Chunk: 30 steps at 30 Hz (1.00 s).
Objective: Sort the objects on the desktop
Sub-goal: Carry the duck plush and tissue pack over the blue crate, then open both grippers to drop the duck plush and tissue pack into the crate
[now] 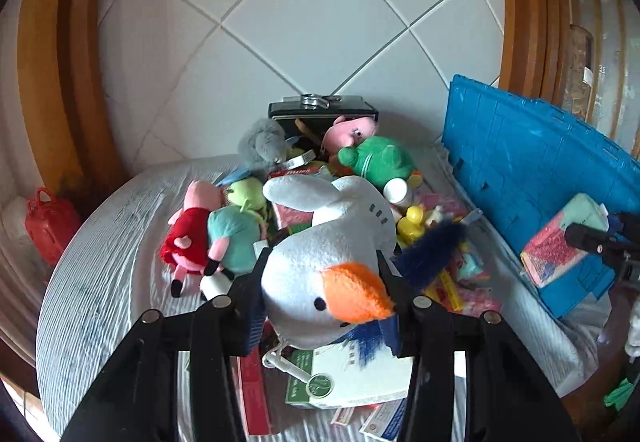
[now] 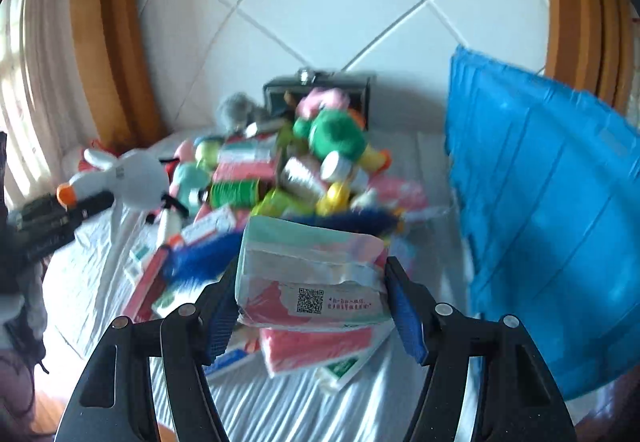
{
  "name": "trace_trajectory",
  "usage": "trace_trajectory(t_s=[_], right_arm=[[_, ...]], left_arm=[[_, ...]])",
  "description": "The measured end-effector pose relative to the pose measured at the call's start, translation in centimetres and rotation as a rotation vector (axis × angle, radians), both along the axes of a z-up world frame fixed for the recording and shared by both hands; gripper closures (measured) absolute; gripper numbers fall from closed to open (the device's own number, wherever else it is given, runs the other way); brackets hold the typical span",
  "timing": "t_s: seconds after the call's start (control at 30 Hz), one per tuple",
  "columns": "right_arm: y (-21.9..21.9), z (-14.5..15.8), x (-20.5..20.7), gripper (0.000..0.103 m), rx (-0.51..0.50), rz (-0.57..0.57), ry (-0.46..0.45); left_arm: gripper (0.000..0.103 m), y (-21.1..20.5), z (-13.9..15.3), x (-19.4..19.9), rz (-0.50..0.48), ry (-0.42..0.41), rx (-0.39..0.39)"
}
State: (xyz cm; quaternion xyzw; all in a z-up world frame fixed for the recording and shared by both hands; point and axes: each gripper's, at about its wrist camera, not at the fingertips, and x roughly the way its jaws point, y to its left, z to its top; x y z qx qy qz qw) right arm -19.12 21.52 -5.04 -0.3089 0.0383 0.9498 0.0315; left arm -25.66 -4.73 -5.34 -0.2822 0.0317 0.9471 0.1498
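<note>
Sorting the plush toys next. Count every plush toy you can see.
6: goose in the left gripper; red pig, teal pig beside it; grey toy, pink pig, green toy farther back. Others may be buried.

A white plush goose (image 1: pixel 320 262) with an orange beak is seen lifted clear of the pile, head foremost and beak turned right. A soft tissue pack (image 2: pixel 312 278), mint and pink with a QR code, is held level above red boxes. Behind them, plush toys, bottles and cartons are heaped on the cloth-covered bench (image 1: pixel 100 282), beside a blue crate (image 1: pixel 532 170).
</note>
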Motion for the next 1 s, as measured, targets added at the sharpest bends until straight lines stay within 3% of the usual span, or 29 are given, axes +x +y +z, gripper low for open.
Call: trace_trajectory(t_s=[0.17,0.3,0.43,0.47,0.5,0.6,0.7,0.8,1.0], right_arm=[[5.4,5.8,2.0,0.036,0.029,-0.068,0.141],[11.5,9.2,4.2,0.036,0.076,-0.135,0.191],[19.0,11.2,6.5,0.037,-0.039,-0.052,0.188],[20.4,11.8,7.1,0.075,0.003,-0.068,0.187],[22.1,12.5,7.8,0.092,0.057,-0.096,0.182],[27.8,14.0,8.6,0.097,0.090,-0.139,0.163],[32.0,13.8,8.8,0.097,0.136,-0.163,0.099],[34.4,12.3,8.9,0.097,0.164,-0.151,0.012],[37.5,6.9,8.2,0.096,0.133,-0.122,-0.175]], left_arm=[[0.057,6.4,4.0,0.4,-0.075,0.082,0.018],[0.057,13.9,7.8,1.1,-0.142,0.157,0.043],[0.057,22.4,10.9,2.4,-0.222,0.189,0.056],[0.057,24.5,11.6,2.8,-0.245,0.195,0.060],[0.057,26.9,12.3,3.2,-0.264,0.204,0.063],[0.057,32.7,13.8,3.7,-0.292,0.192,0.078],[0.057,38.1,13.9,4.0,-0.323,0.138,0.048],[0.057,42.4,12.5,4.4,-0.360,0.067,-0.039],[0.057,45.8,9.1,4.6,-0.319,-0.090,-0.250]])
